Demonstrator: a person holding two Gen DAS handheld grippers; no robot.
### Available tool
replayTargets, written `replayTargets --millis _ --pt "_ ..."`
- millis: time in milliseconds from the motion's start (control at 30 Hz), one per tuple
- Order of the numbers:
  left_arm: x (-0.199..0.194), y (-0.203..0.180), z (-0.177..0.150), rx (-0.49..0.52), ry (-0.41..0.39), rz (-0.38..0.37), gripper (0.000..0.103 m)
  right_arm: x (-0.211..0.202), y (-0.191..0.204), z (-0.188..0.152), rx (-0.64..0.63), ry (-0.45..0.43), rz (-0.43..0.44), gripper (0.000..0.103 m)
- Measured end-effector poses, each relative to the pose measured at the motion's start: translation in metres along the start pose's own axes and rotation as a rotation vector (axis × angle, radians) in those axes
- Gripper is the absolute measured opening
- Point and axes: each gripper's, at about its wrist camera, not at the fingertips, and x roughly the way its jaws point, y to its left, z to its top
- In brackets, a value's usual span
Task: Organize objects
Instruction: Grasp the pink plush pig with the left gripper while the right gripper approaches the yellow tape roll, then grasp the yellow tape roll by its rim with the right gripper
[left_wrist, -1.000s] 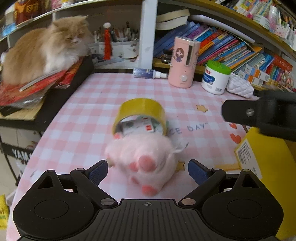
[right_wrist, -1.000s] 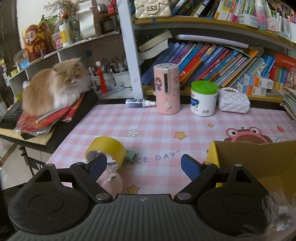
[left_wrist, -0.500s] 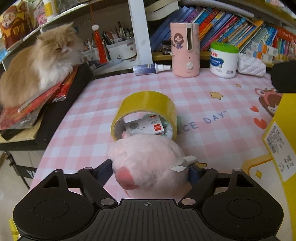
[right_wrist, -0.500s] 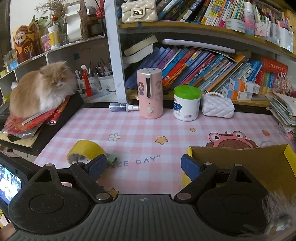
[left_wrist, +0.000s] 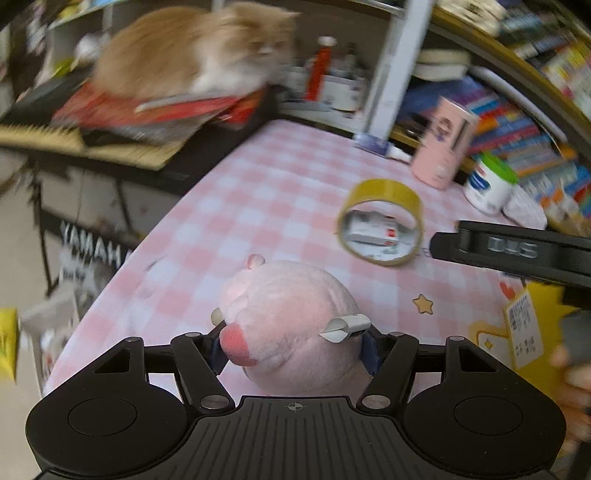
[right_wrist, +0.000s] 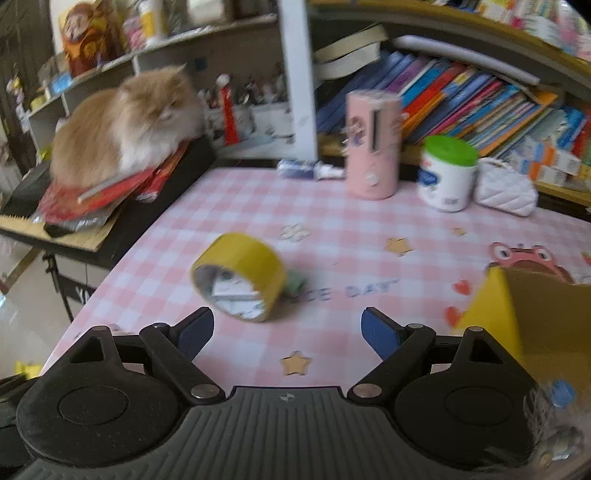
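Pink plush toy (left_wrist: 291, 325) sits clamped in our left gripper (left_wrist: 293, 343) near the table's (left_wrist: 236, 206) left edge; our right gripper (right_wrist: 288, 332) gapes empty, yellow tape roll (right_wrist: 240, 280) just beyond.

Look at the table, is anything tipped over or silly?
Yes. The yellow tape roll lies tipped on the pink checked table with a small white box poking through its hole. A fluffy cat sits on a pile of red papers beside the table.
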Motion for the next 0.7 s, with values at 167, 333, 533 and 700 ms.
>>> replayTargets --millis 167,333,533,700 --pt "-0.021 0.02 -0.008 -0.05 -0.011 0.037 0.067 0.032 0.012 0.003 0.043 0.023 -0.034 0.077" --pt "-0.036 0.029 -0.011 -0.061 -0.036 0.059 0.067 0.067 0.029 0.003 -0.069 -0.036 -0.128 0.068" --pt "-0.053 0.029 -0.013 -0.052 -0.092 0.026 0.067 0.086 0.027 0.006 -0.119 -0.078 -0.102 0.02" --pt "-0.056 0.03 -0.013 -0.057 -0.104 0.008 0.066 0.07 0.016 0.004 -0.03 -0.024 -0.01 0.014"
